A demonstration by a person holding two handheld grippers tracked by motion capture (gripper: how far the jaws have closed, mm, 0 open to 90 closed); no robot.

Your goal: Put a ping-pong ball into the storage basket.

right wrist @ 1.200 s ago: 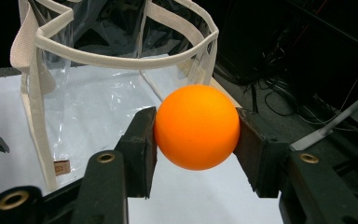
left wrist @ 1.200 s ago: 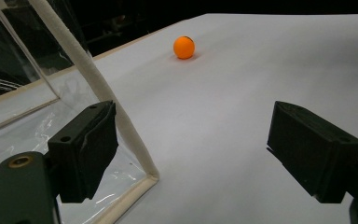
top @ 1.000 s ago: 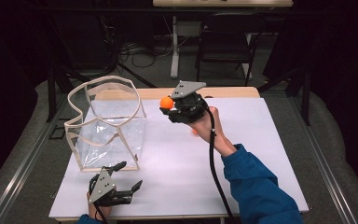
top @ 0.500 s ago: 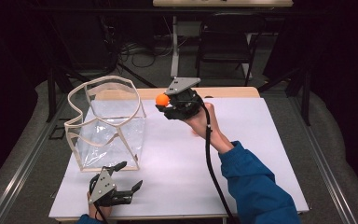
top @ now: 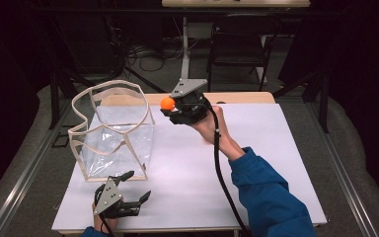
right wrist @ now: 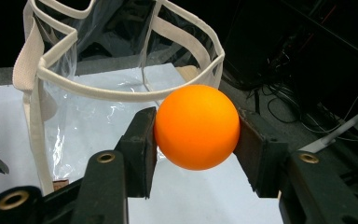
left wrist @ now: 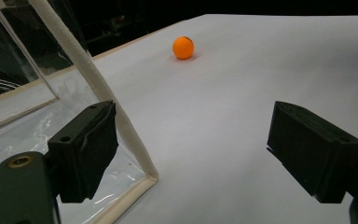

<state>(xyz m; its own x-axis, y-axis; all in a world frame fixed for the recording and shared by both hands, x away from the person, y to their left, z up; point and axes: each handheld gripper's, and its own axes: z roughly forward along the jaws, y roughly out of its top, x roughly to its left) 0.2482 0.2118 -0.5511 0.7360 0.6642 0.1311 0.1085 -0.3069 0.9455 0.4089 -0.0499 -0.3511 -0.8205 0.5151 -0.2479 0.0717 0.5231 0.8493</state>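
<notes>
An orange ball (top: 167, 103) is clamped between the black jaws of my right gripper (top: 170, 107), held in the air just right of the clear plastic bag (top: 113, 133). In the right gripper view the ball (right wrist: 196, 127) sits between both pads of that gripper (right wrist: 196, 133), with the bag's open cream-trimmed rim (right wrist: 121, 93) right behind it. My left gripper (top: 138, 185) rests open at the table's front left, by the bag's near corner. The left gripper (left wrist: 191, 149) has nothing between its wide jaws; an orange ball (left wrist: 183, 47) lies farther off on the white surface, beside the bag's corner trim (left wrist: 98, 88).
The white table top (top: 276, 148) spreads wide to the right of the bag. A cable trails from the right gripper along a blue sleeve (top: 266, 192). Behind the table stand a chair (top: 239, 49), stands and floor cables.
The right gripper has carried the orange ball a little to the left, closer to the bag's rim. The left gripper has stayed put.
</notes>
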